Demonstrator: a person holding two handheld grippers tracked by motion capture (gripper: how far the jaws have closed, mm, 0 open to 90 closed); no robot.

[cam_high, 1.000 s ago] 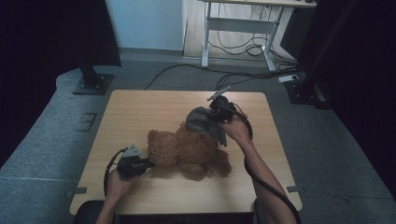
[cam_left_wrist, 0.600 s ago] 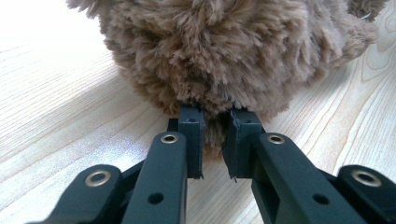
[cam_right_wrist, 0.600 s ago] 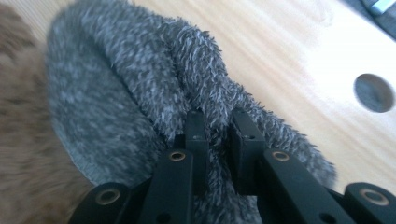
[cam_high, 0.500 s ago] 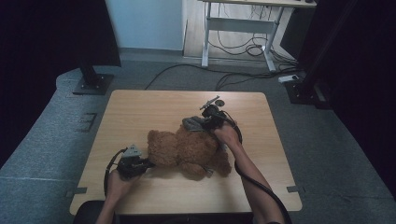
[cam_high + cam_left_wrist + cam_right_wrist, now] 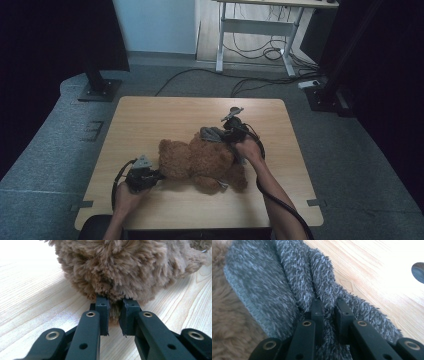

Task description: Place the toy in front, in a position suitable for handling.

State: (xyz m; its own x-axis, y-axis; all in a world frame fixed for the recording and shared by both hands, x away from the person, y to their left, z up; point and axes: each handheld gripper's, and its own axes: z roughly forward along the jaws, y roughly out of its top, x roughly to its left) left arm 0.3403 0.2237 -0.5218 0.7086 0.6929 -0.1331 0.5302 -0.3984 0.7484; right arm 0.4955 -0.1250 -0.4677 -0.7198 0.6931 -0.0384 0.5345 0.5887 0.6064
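A brown teddy bear (image 5: 200,162) lies on its back across the middle of the wooden table (image 5: 165,112). My left gripper (image 5: 150,176) is at the bear's head end, its jaws pinched on a tuft of the bear's fur (image 5: 115,287). A grey fuzzy garment (image 5: 210,134) lies over the bear's far side. My right gripper (image 5: 227,136) is shut on a fold of this grey garment (image 5: 287,285), low against the bear's body (image 5: 222,322).
The table's far half and left side are bare wood. Beyond it a desk frame (image 5: 260,30) stands over loose cables (image 5: 250,82) on the grey floor. Black stands (image 5: 97,85) flank the table at the back.
My right gripper has come down and slightly toward the bear with the grey garment in it, bringing the cloth lower onto the bear. The left gripper has stayed put.
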